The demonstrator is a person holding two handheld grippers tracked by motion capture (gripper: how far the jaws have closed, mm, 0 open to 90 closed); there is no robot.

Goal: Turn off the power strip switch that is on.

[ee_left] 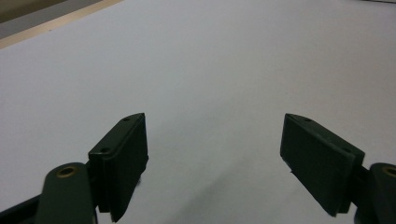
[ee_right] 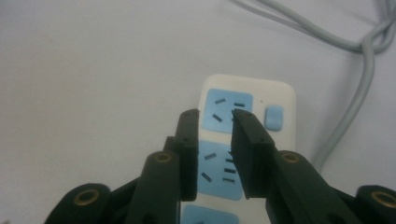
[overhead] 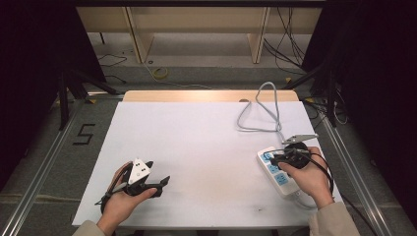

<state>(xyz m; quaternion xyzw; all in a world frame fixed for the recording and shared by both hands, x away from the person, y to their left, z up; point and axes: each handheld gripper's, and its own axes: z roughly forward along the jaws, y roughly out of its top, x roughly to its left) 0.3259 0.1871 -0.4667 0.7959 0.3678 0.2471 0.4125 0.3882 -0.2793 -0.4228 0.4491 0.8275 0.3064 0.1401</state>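
Observation:
A white power strip (overhead: 278, 173) with blue sockets lies at the table's right edge. In the right gripper view the power strip (ee_right: 247, 100) runs away from me, with a blue switch at its far end. My right gripper (overhead: 270, 158) hovers just over it, and the right gripper (ee_right: 215, 116) has its jaws a narrow gap apart with nothing between them. My left gripper (overhead: 158, 173) rests low at the near left over bare table. The left gripper (ee_left: 215, 158) is wide open and holds nothing.
The strip's grey cable (overhead: 266, 111) loops across the far right of the white table top (overhead: 206, 142); the cable (ee_right: 355, 93) passes just right of the strip. Metal rails and dark stands flank the table, with a wooden bench behind.

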